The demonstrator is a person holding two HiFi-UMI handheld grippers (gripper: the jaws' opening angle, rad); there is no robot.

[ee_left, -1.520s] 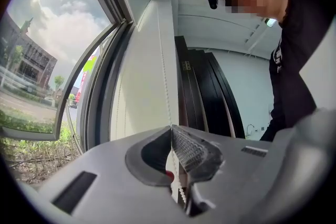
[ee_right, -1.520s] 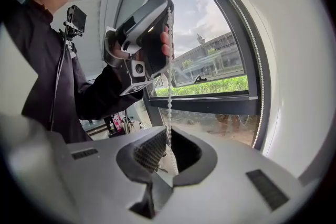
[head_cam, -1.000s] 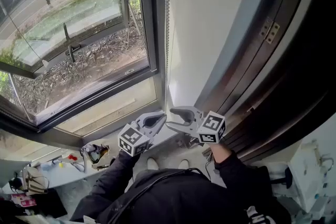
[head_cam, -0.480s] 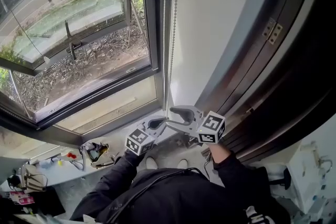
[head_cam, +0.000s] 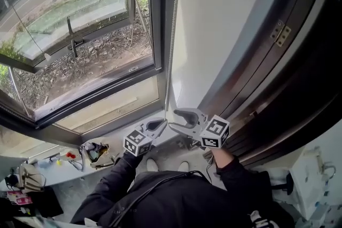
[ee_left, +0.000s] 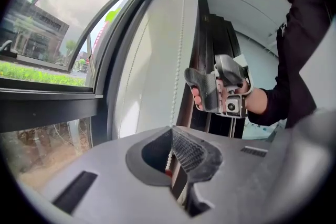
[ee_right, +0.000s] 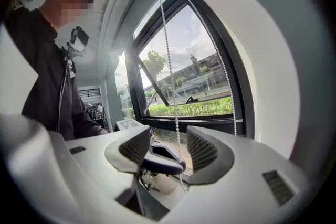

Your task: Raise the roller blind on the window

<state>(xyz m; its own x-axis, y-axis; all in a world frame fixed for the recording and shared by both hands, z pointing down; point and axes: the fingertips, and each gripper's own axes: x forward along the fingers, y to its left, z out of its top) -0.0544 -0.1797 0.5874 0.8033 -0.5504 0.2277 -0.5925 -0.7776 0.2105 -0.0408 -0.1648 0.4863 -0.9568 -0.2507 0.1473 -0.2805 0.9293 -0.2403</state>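
Grippers, two, each with one marker cube (left cube (head_cam: 136, 142), right cube (head_cam: 215, 132)); bead chain (head_cam: 171, 34), one, seen as two strands in the right gripper view; window (head_cam: 80, 34), one, pane uncovered as far as it shows, blind's cloth not in view.

Chain hangs down the right side of the window frame (head_cam: 155, 18) to the sill corner.

Left gripper (head_cam: 163, 123): jaws closed, pinching one strand of the chain (ee_left: 177, 60) between its pads; points nearly level, sleeve bent in front of the body.

Right gripper (head_cam: 173, 119): jaws wide apart; a strand (ee_right: 167, 60) and the left gripper's tip stand between its pads, neither pressed; nearly level, its tip just beside the left one.
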